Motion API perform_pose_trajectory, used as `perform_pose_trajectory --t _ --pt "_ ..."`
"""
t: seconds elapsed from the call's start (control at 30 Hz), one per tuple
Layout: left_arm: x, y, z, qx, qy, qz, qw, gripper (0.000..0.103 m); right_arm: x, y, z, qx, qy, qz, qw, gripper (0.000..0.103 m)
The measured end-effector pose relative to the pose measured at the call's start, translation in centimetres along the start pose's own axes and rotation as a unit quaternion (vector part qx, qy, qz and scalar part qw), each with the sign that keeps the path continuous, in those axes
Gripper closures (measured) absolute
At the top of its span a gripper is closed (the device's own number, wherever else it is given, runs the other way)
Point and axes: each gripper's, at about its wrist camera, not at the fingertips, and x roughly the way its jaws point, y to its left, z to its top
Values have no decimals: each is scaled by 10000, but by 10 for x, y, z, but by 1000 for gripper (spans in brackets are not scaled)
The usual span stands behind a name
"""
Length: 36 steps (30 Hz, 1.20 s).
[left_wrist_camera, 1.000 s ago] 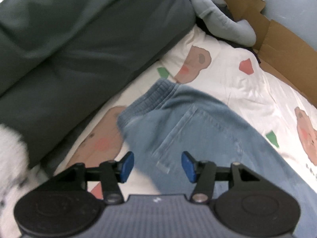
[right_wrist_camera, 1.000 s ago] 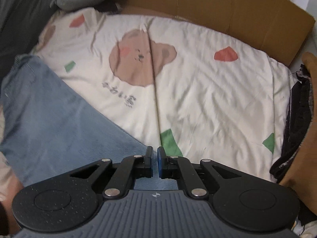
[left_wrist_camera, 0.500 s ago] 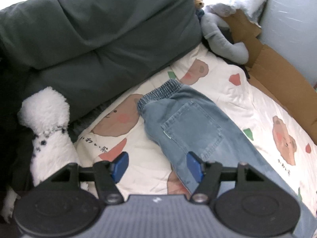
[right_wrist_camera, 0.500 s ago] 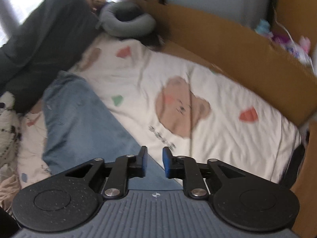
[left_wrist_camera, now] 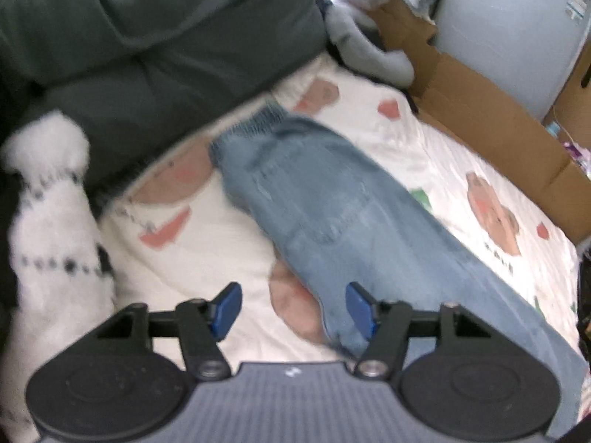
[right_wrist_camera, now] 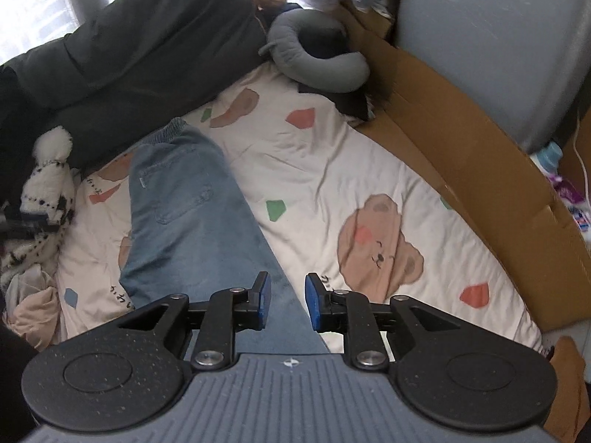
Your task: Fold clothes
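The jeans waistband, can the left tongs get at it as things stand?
Probably yes. The left tongs are open and empty, and the jeans lie flat on the bear-print sheet with nothing on the waistband. The dark duvet sits close behind it, so approach from this side.

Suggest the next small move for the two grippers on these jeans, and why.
Probably lower the right gripper onto the leg end of the jeans and pinch it. The jeans lie flat on the bear-print sheet, folded lengthwise, waistband far; both the right and left gripper are open and holding nothing, so the crosswise fold seems next.
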Motion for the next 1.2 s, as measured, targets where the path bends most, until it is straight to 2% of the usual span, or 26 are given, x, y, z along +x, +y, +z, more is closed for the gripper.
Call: perform_pose_trajectory --t 0.2,0.4,0.6,0.77,1.03,1.2 --pt "28 0 -32 54 279 -76 9996 58 31 27 6 -36 -41 156 9999 76" --pt "58 0 -55 75 460 -105 9989 58 73 55 -15 19 -33 266 9996 76" --pt "85 -12 -73 511 517 -311 9969 58 103 69 -42 83 147 372 9992 76" --pt "110 -25 -86 835 463 -328 9949 58 124 68 -64 283 375 408 9981 76" --pt "146 -29 -96 760 379 -380 9957 58 150 73 -94 313 730 445 9959 76" --pt "149 -27 -92 600 106 -532 9967 58 146 65 -92 284 747 328 9963 76"
